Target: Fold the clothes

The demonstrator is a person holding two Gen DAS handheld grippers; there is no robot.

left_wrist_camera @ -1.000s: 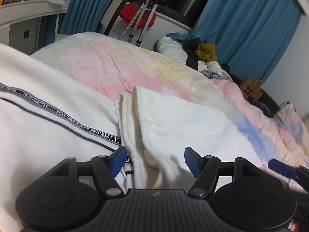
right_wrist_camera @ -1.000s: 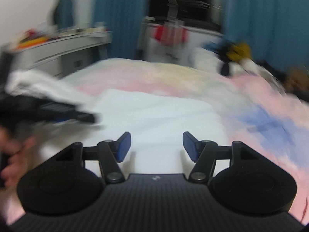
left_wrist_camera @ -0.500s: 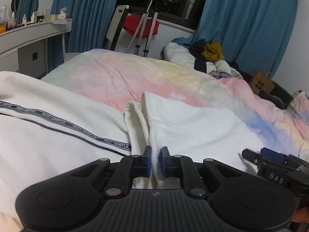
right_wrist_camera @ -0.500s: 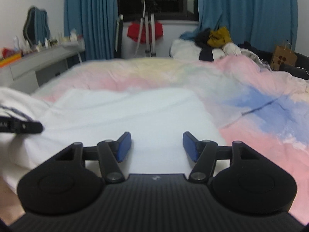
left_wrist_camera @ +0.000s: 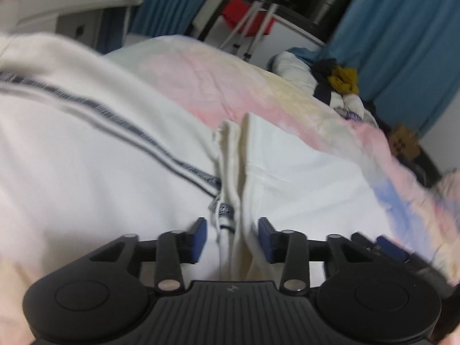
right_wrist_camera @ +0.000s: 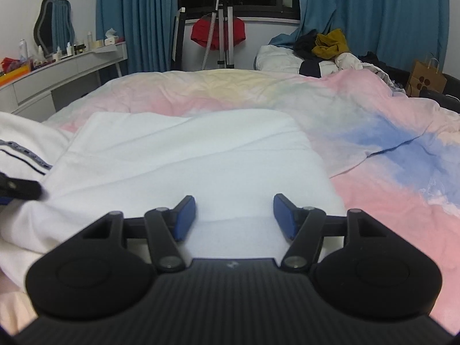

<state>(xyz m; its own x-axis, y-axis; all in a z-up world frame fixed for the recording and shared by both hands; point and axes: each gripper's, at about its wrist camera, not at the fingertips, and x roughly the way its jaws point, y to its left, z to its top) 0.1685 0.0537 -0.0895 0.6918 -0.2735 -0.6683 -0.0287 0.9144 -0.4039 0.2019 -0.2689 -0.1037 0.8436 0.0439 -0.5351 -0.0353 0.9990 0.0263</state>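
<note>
A white garment (left_wrist_camera: 302, 178) lies partly folded on the pastel bed cover; it also shows in the right wrist view (right_wrist_camera: 187, 161). A sleeve or flap with a dark printed stripe (left_wrist_camera: 120, 126) lies at its left. My left gripper (left_wrist_camera: 232, 241) is open, its blue pads on either side of a bunched cream fold (left_wrist_camera: 233, 172) with a small label. My right gripper (right_wrist_camera: 234, 218) is open and empty, low over the garment's near edge. The left gripper's tip (right_wrist_camera: 20, 188) shows at the left of the right wrist view.
The pastel pink, yellow and blue duvet (right_wrist_camera: 388, 143) covers the bed. A pile of clothes (right_wrist_camera: 327, 44) lies at the far right. A white dresser (right_wrist_camera: 66, 66) stands at left. A stand with a red garment (right_wrist_camera: 218, 31) stands by the window. A paper bag (right_wrist_camera: 425, 80) sits at right.
My left gripper was shut on the cream fold half a second ago and is now open around it, tilted and in motion. My right gripper has stayed open over the garment.
</note>
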